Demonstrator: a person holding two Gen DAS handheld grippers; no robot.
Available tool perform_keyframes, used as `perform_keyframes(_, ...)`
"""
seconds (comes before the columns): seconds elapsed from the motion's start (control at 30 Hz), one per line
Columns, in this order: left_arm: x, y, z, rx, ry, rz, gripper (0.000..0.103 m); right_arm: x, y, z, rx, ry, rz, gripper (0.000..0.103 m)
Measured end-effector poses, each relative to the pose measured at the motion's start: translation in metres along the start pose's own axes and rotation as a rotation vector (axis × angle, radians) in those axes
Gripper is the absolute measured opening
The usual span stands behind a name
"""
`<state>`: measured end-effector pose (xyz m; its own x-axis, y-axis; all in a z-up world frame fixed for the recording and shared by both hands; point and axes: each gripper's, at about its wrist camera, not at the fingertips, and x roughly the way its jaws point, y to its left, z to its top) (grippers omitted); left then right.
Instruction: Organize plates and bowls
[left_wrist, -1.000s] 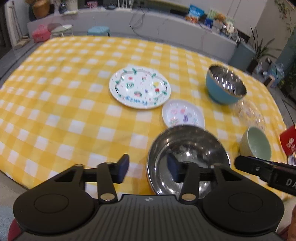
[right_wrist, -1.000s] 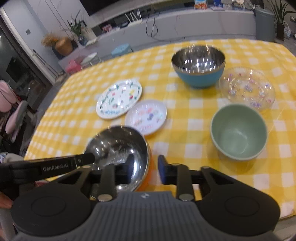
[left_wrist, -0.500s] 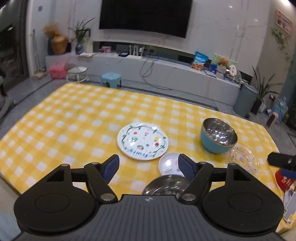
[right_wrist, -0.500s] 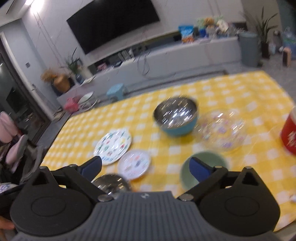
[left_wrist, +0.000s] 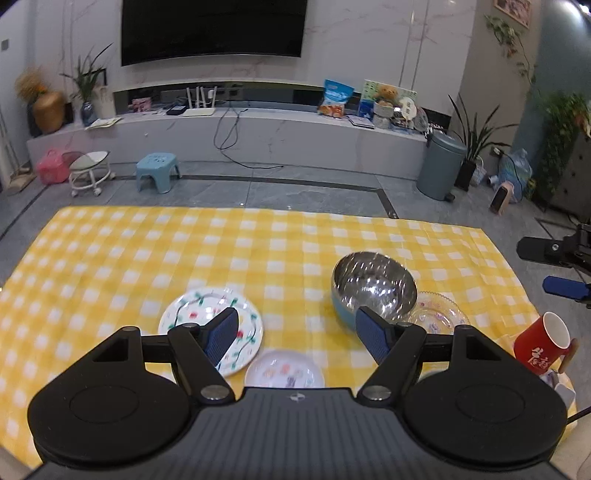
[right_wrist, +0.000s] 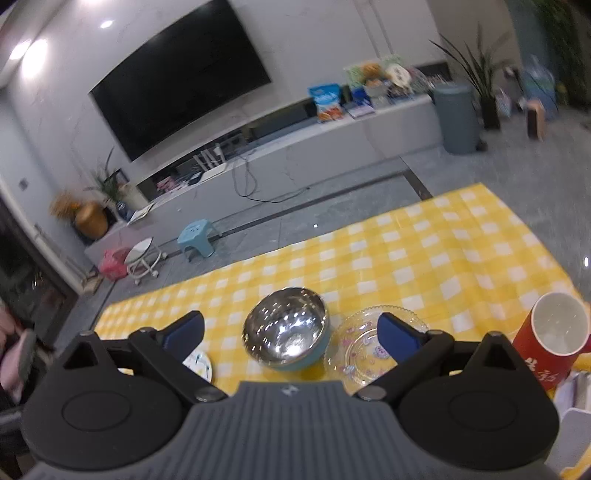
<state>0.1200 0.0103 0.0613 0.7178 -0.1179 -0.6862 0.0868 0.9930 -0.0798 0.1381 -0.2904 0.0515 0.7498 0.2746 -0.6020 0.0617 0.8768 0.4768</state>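
Note:
On the yellow checked tablecloth (left_wrist: 110, 258) stand a steel bowl with a blue outside (left_wrist: 375, 286), a clear glass plate (left_wrist: 436, 314) to its right, a large patterned plate (left_wrist: 192, 314) and a small white plate (left_wrist: 284, 371). My left gripper (left_wrist: 295, 332) hangs open above the near side of the table, holding nothing. My right gripper (right_wrist: 291, 332) is also wide open and holds nothing. It hovers short of the steel bowl (right_wrist: 286, 328) and the glass plate (right_wrist: 365, 350). In the left wrist view the right gripper (left_wrist: 554, 267) shows at the right edge.
A red mug (left_wrist: 543, 343) stands at the table's right corner, with white packaging (right_wrist: 576, 410) beside it. Past the far table edge lies grey floor with a blue stool (left_wrist: 157, 171), a bin (left_wrist: 439, 166) and a TV bench.
Both grippers have risen and drawn back from the shallow steel bowl at the near edge, their jaws spreading wider. That bowl and the green bowl have dropped out of view.

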Motion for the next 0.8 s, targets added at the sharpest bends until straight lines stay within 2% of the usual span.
perform_keyframes(0.2,0.041,-0.011,0.018,0.006,0.016,-0.014,0.084,0.044,-0.008,0.014,0.075,0.008,-0.03,0.094)
perform_keyframes(0.3,0.064,-0.01,0.019,-0.029,0.057,-0.017,0.081,0.071,-0.003,-0.001,0.018,0.015,-0.037,0.084)
perform_keyframes(0.37,0.075,-0.008,0.02,-0.028,0.081,-0.052,0.081,0.09,-0.006,-0.014,0.013,0.032,-0.049,0.072)
perform_keyframes(0.47,0.095,-0.009,0.018,-0.031,0.107,-0.058,0.079,0.112,-0.006,-0.026,-0.007,0.078,-0.016,0.07)
perform_keyframes(0.7,0.132,-0.019,0.017,0.011,0.162,-0.089,0.078,0.137,-0.019,-0.038,0.018,0.112,-0.077,0.07)
perform_keyframes(0.8,0.155,-0.026,0.014,0.018,0.212,-0.088,0.076,0.147,-0.027,-0.041,0.022,0.113,-0.09,0.065)
